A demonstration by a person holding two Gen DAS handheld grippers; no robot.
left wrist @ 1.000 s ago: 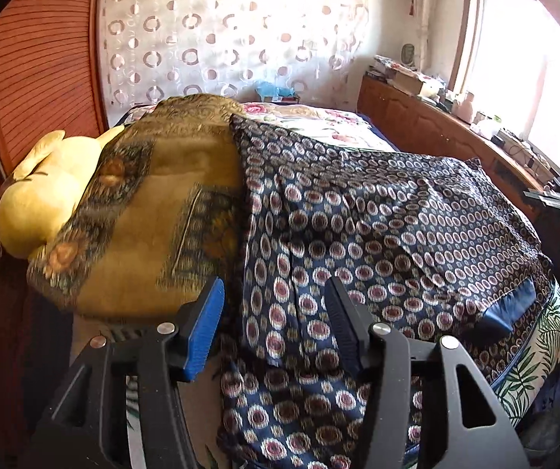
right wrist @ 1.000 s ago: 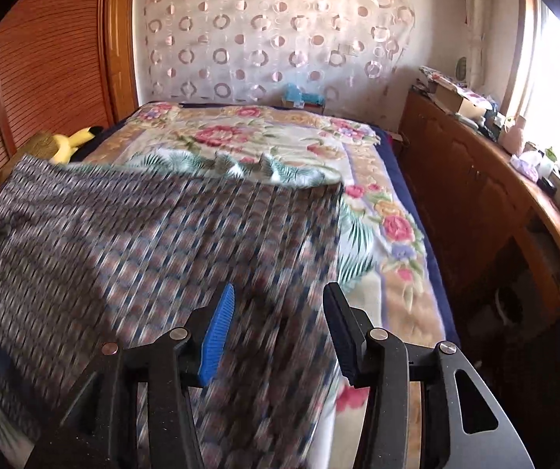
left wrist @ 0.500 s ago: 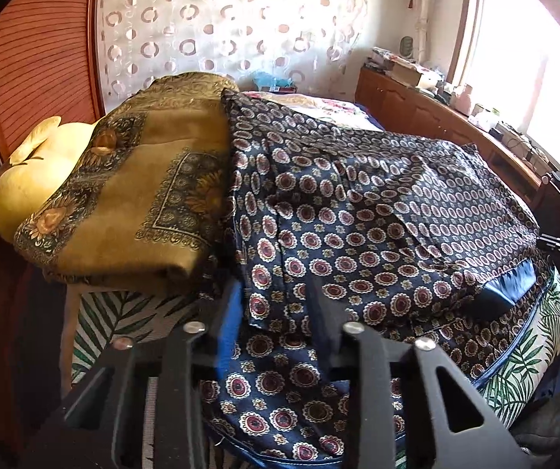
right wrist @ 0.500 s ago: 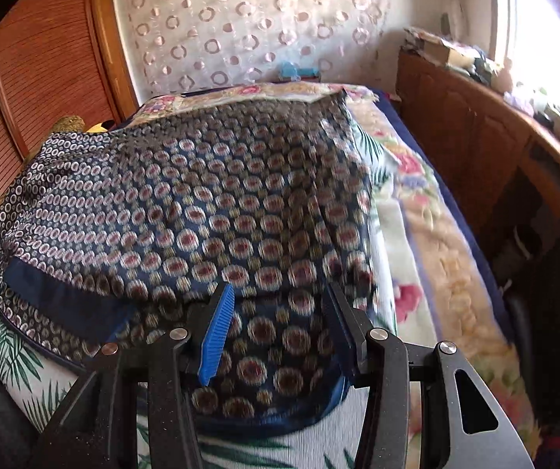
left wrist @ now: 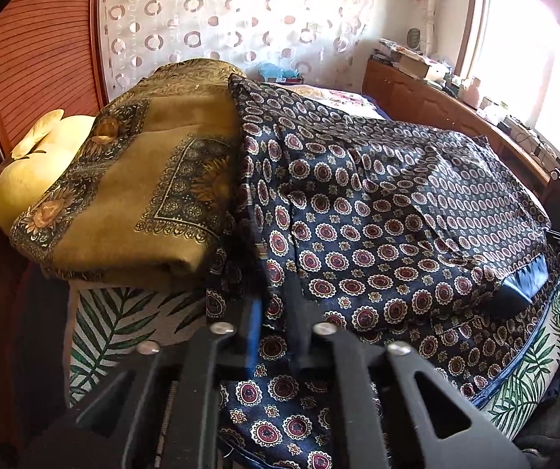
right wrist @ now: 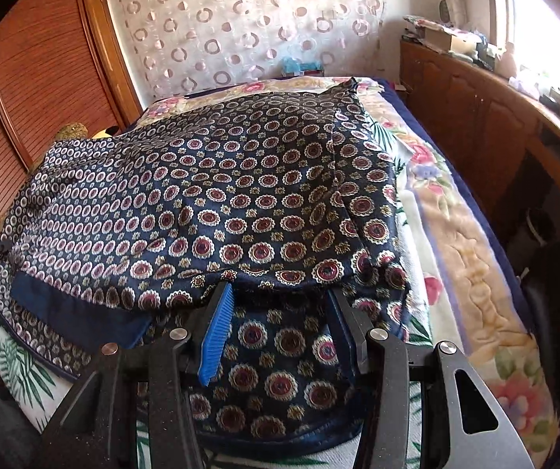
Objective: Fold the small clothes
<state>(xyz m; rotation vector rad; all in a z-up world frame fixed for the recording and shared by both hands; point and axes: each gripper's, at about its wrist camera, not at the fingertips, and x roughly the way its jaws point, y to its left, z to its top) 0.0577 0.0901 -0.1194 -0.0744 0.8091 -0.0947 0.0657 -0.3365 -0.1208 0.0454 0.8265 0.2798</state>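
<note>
While hidden rightward, gold blanket (left wrist: 131,191) shows leftward.

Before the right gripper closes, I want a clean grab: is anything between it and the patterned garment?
Nothing visible. The right gripper is open, its fingers straddling the navy patterned garment at its near edge.

home bedroom; bed (right wrist: 455,234); curtain (right wrist: 240,27)

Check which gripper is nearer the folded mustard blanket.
Left. The left gripper is pinching the navy patterned garment right beside the folded mustard blanket; the right gripper sits open at the garment's opposite side.
</note>
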